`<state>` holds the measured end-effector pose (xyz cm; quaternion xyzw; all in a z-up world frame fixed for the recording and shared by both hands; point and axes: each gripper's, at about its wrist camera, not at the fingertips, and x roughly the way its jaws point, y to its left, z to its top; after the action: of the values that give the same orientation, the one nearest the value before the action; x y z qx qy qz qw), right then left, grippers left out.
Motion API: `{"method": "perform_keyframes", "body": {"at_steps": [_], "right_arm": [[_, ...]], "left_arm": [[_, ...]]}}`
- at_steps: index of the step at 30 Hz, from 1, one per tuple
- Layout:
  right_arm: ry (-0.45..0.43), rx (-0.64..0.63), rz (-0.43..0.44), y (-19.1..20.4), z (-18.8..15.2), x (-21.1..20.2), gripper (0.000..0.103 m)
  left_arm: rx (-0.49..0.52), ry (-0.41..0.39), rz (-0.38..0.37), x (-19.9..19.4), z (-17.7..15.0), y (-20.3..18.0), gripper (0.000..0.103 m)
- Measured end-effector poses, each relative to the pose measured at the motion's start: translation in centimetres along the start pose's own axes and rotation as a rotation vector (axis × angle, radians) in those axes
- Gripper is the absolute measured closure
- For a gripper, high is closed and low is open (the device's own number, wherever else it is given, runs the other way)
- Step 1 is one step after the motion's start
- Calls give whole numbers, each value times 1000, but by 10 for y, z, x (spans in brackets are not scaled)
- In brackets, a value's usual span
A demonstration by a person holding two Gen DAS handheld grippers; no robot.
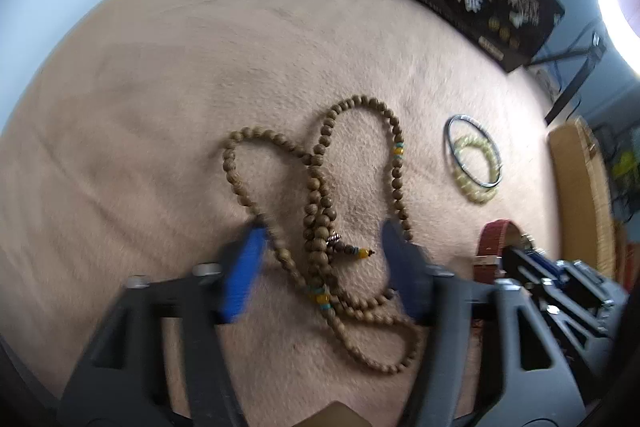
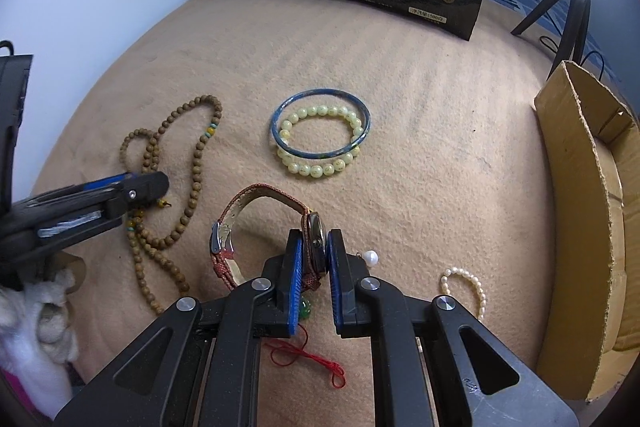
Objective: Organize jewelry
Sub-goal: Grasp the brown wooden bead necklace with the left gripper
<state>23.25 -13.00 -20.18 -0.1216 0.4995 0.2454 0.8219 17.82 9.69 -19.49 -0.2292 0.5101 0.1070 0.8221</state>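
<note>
Across the tan blanket (image 2: pixel 420 99) I am clamping my right claw (image 2: pixel 314 259) on the stiff watch (image 2: pixel 316 239) case while my released left claw (image 1: pixel 320 251) is straddling the limp, seemingly light wooden bead strand (image 1: pixel 316 195).

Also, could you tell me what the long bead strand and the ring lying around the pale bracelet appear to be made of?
Long bead strand: probably wood, matte brown with faint grain, plus a few amber and turquoise accent beads. Ring: blue here, a hard, smooth, glossy bangle, perhaps glass, stone or enamelled metal; its look leaves that open. Pale bracelet: translucent yellow-green beads, possibly stone or glass.
</note>
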Motion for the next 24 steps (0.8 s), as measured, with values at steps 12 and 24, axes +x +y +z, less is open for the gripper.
{"method": "perform_keyframes", "body": {"at_steps": [12, 24], "right_arm": [[-6, -10, 3, 1, 0, -3, 92], [-14, 36, -15, -8, -2, -7, 92]], "left_arm": [[-120, 67, -54, -2, -17, 15, 36], [218, 11, 152, 21, -11, -49, 36]]}}
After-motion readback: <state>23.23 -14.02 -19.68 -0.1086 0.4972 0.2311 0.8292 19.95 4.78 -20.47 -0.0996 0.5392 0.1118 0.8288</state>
